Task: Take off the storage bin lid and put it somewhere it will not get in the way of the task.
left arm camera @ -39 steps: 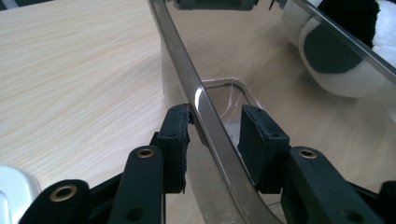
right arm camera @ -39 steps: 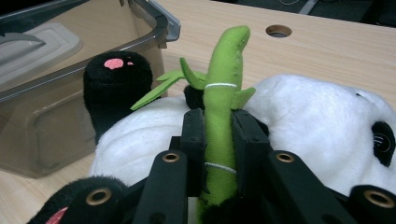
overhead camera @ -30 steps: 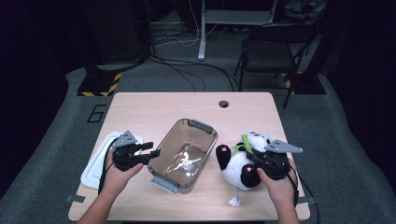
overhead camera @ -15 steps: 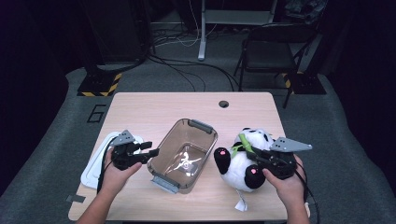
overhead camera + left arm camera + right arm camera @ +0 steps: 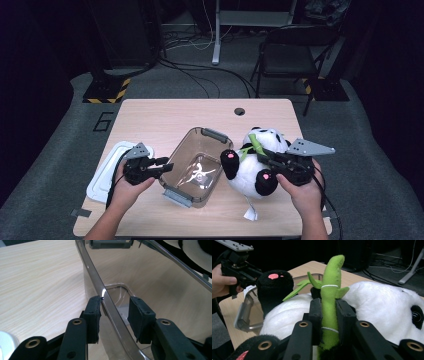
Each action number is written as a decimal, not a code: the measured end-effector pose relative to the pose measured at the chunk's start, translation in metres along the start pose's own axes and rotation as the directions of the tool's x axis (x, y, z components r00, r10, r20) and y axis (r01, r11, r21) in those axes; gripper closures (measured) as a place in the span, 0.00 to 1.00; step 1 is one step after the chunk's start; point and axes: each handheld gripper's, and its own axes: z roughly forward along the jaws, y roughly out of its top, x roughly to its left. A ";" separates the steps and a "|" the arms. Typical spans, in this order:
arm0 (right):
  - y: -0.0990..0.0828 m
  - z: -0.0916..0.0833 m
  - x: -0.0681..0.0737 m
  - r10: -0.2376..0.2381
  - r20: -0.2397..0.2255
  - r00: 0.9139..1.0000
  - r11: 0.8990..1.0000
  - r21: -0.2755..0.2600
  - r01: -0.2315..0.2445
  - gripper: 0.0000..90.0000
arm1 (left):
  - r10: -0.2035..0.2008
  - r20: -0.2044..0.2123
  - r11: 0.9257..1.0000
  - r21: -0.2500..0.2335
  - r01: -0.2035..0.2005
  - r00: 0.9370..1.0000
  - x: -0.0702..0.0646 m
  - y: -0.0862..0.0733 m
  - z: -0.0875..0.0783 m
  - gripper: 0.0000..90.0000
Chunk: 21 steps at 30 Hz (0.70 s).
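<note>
Plush panda (image 5: pixel 260 160) sits on the worktop (image 5: pixel 165 117) at about four o'clock from its centre, just beside the clear plastic container (image 5: pixel 197 165), one black paw leaning over the container's rim. It should handle as light and soft — the body would squash and sag under a pinch, so the firmer green bamboo stalk (image 5: pixel 330 302) sewn to its chest looks the better hold. The right hand-held gripper (image 5: pixel 272 162) has its pads clamped tight on that stalk, and the right hand (image 5: pixel 302 192) comes in from five o'clock with the tool roughly level, pointing toward nine o'clock across the panda's belly.

The container looks stiff, smooth and probably slippery; its rim is the natural place to grip. The left hand-held gripper (image 5: pixel 113 312) straddles that rim at the container's near-left wall, and its jaws have just been closing — the left pad touches the rim, the right pad stands apart from it, so it is not yet pinched. The left hand (image 5: pixel 127 187) enters from seven o'clock, tool level, pointing toward three o'clock. A white lid (image 5: pixel 107 167) lies flat at eight o'clock, beside that hand.
</note>
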 end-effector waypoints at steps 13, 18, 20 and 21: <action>0.025 0.031 0.016 -0.039 -0.063 0.997 0.999 0.012 0.040 0.84 | -0.010 -0.037 0.997 -0.076 0.007 0.999 0.001 -0.001 -0.024 0.55; 0.034 0.044 0.023 -0.047 -0.078 0.996 0.999 0.003 0.047 0.84 | -0.048 -0.113 0.995 -0.096 0.037 0.992 0.013 -0.008 -0.038 0.54; 0.036 0.049 0.024 -0.051 -0.083 0.995 0.999 -0.002 0.051 0.84 | -0.060 -0.124 0.994 -0.094 0.048 0.991 0.016 -0.010 -0.042 0.54; 0.038 0.051 0.025 -0.049 -0.086 0.995 0.999 -0.002 0.049 0.84 | -0.060 -0.137 0.995 -0.092 0.048 0.989 0.017 -0.012 -0.044 0.54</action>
